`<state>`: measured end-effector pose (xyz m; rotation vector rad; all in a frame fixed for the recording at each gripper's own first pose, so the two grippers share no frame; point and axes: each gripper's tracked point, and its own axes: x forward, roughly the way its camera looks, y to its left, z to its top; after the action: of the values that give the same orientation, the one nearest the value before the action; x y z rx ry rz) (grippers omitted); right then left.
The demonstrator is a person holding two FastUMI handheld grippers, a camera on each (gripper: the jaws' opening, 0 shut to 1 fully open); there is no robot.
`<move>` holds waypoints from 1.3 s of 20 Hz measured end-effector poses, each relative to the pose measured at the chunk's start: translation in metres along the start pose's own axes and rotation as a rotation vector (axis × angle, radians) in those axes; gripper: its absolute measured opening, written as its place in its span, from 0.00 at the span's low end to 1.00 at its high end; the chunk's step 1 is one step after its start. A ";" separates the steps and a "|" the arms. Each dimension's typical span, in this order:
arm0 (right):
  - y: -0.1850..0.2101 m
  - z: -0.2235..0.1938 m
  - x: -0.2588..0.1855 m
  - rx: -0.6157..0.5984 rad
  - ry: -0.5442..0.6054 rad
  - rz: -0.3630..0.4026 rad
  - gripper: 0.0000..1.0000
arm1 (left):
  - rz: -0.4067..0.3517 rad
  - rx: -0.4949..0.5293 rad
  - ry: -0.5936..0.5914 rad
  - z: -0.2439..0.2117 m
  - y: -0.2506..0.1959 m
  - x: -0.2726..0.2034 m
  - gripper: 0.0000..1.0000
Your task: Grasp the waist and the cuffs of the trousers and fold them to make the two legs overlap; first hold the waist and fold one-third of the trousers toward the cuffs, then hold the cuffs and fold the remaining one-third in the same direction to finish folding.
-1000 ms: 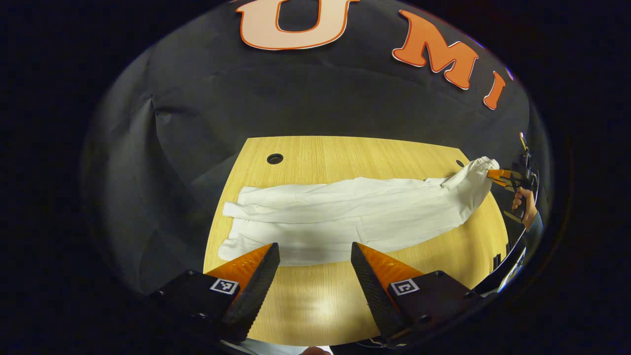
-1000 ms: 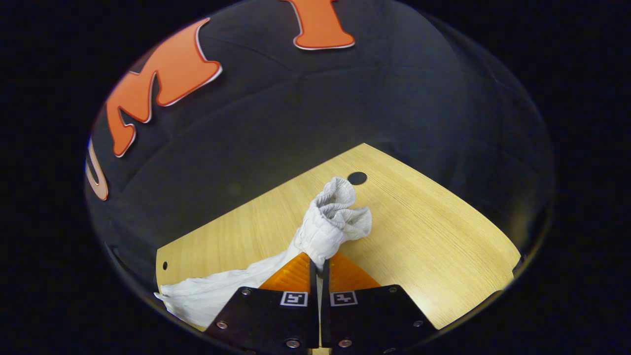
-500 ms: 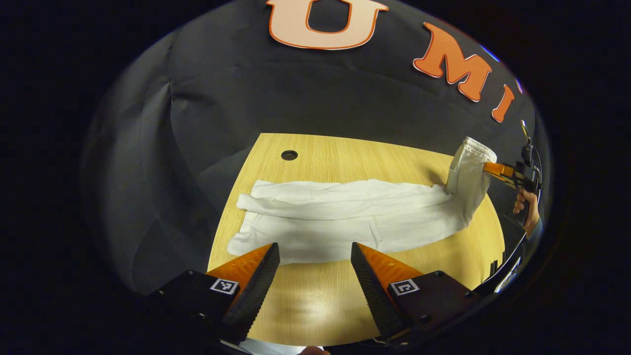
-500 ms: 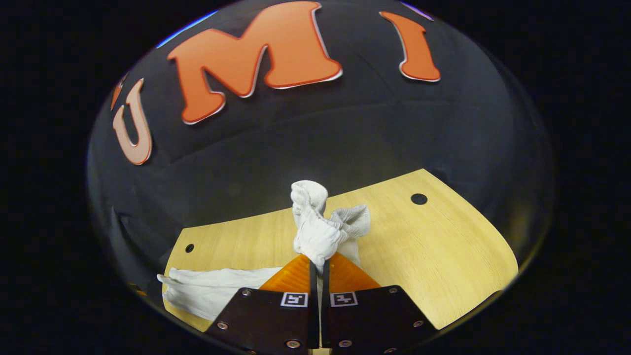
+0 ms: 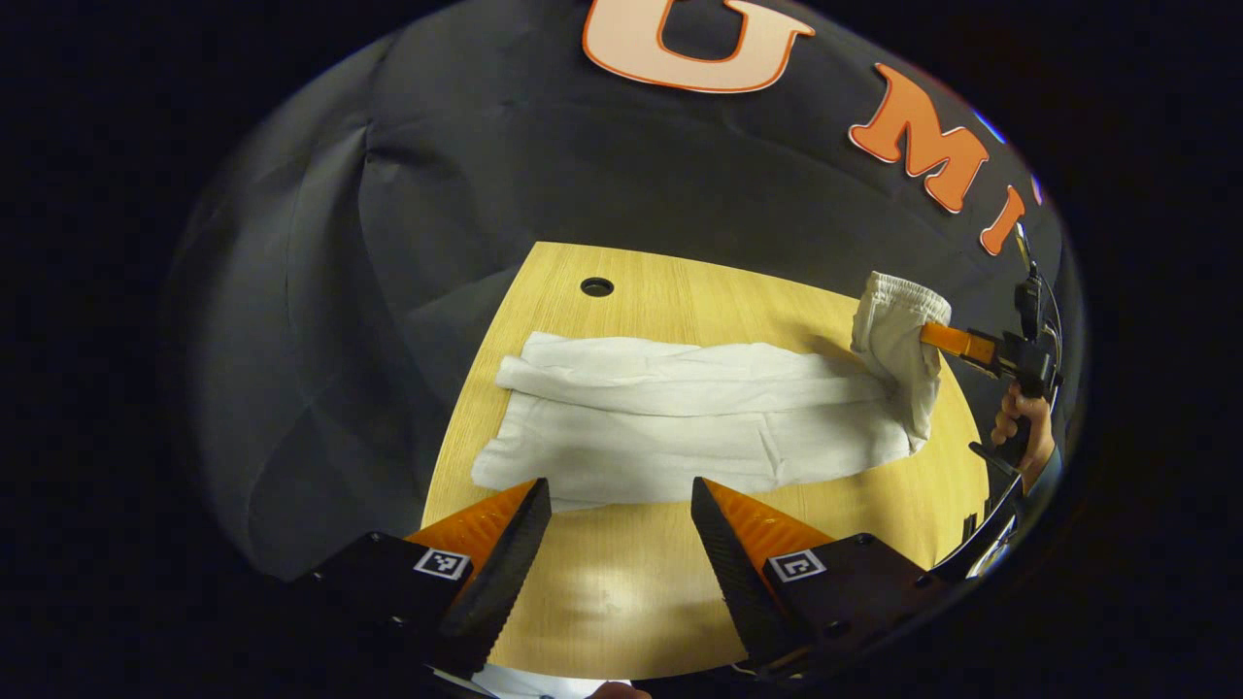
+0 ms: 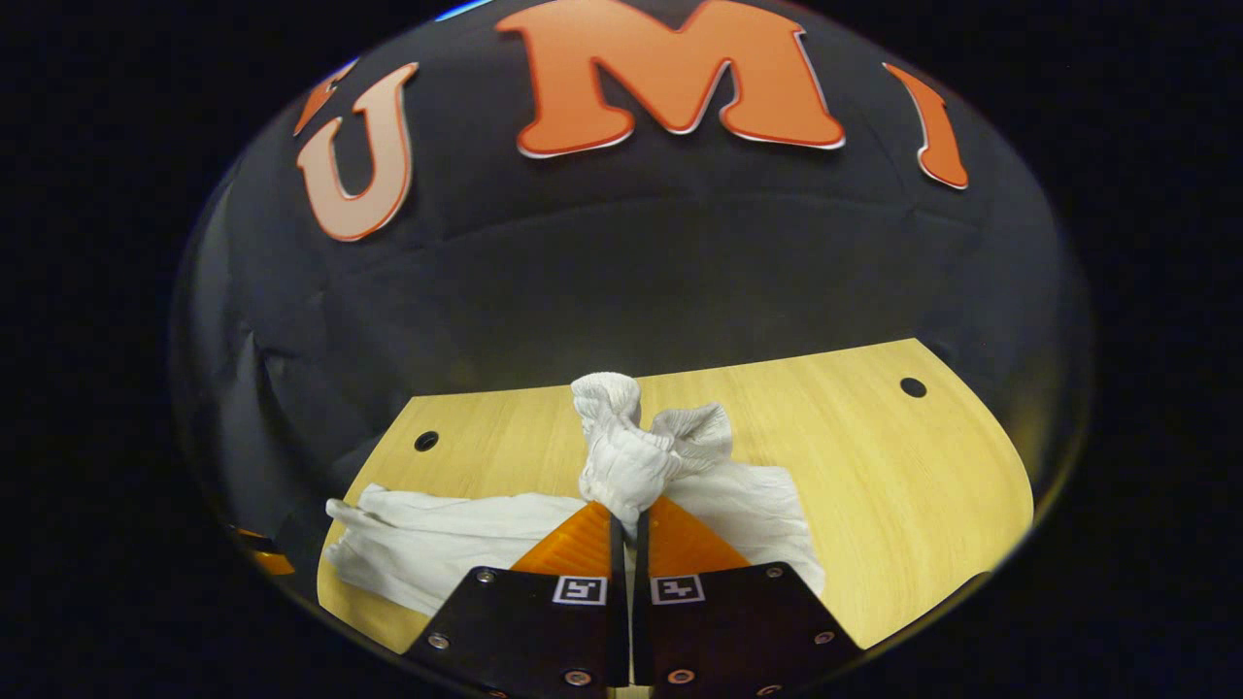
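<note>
At the near edge of the light wooden worktop [image 5: 621,582], the left gripper [image 5: 620,529] hangs with its fingers spread wide and nothing between them, just short of the near long side of the white, soft cotton trousers [image 5: 699,427]. The trousers lie lengthwise across the middle of the worktop, legs stacked one on the other, cuffs [image 5: 515,427] toward the left edge. At the right edge, the right gripper [image 6: 626,519] has its fingers pressed together on the gathered elastic waist [image 6: 621,456] and holds it lifted clear of the board, so that the cloth rises from the flat legs in a limp hanging fold; in the left gripper view this gripper shows at the far right, held by a person's hand [image 5: 1020,432].

The fabric appears light, thin and wholly without stiffness: it drapes, creases and bunches at the pinch, and will likely drag or skew if pulled from one point. The ribbed waistband looks the thickest, surest hold; the cuff hems are the matching hold at the other end.

The worktop is smooth, faintly glossy, with a round cable hole [image 5: 596,286] near each far corner. Beyond its far edge hangs the booth's black cloth wall [image 5: 583,165].
</note>
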<state>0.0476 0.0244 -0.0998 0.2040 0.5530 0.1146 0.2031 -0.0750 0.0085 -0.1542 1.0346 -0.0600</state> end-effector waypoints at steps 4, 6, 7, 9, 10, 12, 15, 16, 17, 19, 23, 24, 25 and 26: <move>0.040 -0.043 0.013 -0.124 0.044 -0.005 0.03 | -0.001 -0.014 0.015 -0.001 0.000 0.003 0.98; 0.053 -0.075 0.017 -0.195 0.112 0.000 0.04 | -0.012 -0.030 0.025 -0.002 -0.002 0.004 0.98; 0.058 -0.089 0.017 -0.216 0.144 0.009 0.07 | -0.022 -0.038 0.034 -0.002 -0.003 0.004 0.98; 0.065 -0.108 0.019 -0.245 0.195 0.013 0.16 | -0.035 -0.055 0.049 -0.006 -0.001 0.005 0.96; 0.067 -0.116 0.017 -0.259 0.212 0.015 0.19 | -0.047 -0.071 0.055 -0.008 -0.002 0.006 0.96; 0.077 -0.124 0.009 -0.284 0.228 0.045 0.37 | -0.081 -0.124 0.079 -0.012 -0.007 0.008 0.96; 0.099 -0.125 -0.002 -0.262 0.231 0.167 0.79 | -0.133 -0.250 0.127 -0.021 -0.014 0.020 0.98; 0.098 -0.124 -0.006 -0.266 0.222 0.163 0.84 | -0.149 -0.303 0.136 -0.024 -0.017 0.021 0.99; 0.096 -0.123 -0.009 -0.267 0.220 0.157 0.91 | -0.162 -0.362 0.147 -0.025 -0.019 0.025 0.94; 0.094 -0.118 -0.017 -0.248 0.217 0.152 0.94 | -0.183 -0.492 0.160 -0.033 -0.022 0.035 0.98; 0.069 -0.100 -0.034 -0.215 0.179 0.112 0.94 | -0.154 -0.780 0.130 -0.046 -0.006 0.067 0.99; 0.062 -0.095 -0.039 -0.204 0.168 0.103 0.94 | -0.148 -0.825 0.117 -0.048 0.000 0.069 0.98; 0.054 -0.089 -0.045 -0.193 0.156 0.095 0.94 | -0.135 -0.857 0.099 -0.049 0.007 0.070 0.98; 0.047 -0.084 -0.049 -0.185 0.145 0.084 0.94 | -0.121 -0.884 0.080 -0.050 0.020 0.071 1.00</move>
<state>-0.0410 0.0753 -0.1340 0.0389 0.6741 0.2623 0.1957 -0.0692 -0.0805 -1.0225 1.0724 0.2906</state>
